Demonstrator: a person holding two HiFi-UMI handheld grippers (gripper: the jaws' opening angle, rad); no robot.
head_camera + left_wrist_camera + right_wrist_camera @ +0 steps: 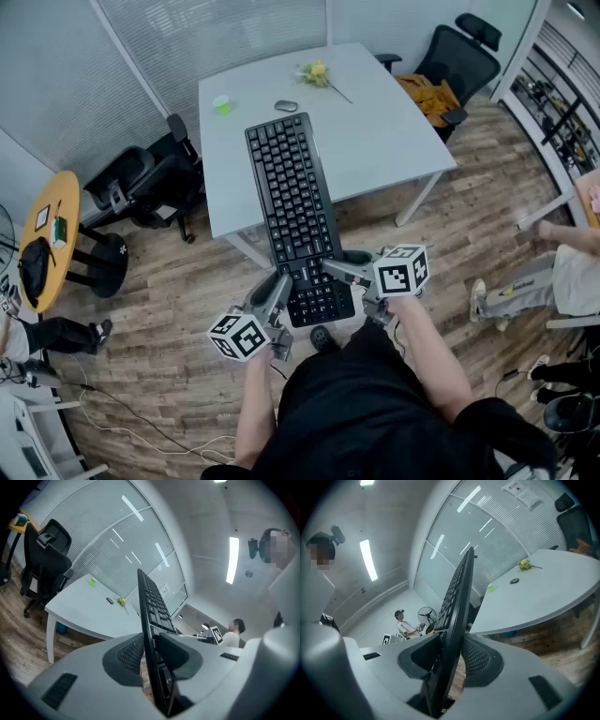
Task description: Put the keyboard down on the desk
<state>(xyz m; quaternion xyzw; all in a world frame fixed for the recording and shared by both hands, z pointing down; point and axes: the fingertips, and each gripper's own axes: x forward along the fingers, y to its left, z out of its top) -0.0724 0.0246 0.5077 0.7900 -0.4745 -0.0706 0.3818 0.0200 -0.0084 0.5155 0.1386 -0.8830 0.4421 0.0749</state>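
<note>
We see a slim, black, rectangular keyboard (pixel 292 211) with rows of matte keys. Both tongs pinch it at its near end. The left tongs (pixel 278 295) hold its left edge and the right tongs (pixel 345 272) its right edge, with ribbed grey pads pressed on both faces (each gripper view shows the board edge-on between the jaws). Its near end hangs over the wood-plank floor (pixel 187 309). Its far half reaches over the smooth white counter (pixel 375 122), though we cannot tell whether it touches. Further back on the counter are a small grey mouse (pixel 286 106), a green cup (pixel 222 104) and a yellow flower (pixel 317 73). Black office chairs (pixel 150 183) stand at the counter's left, and ribbed frosted glass walls enclose the room.
</note>
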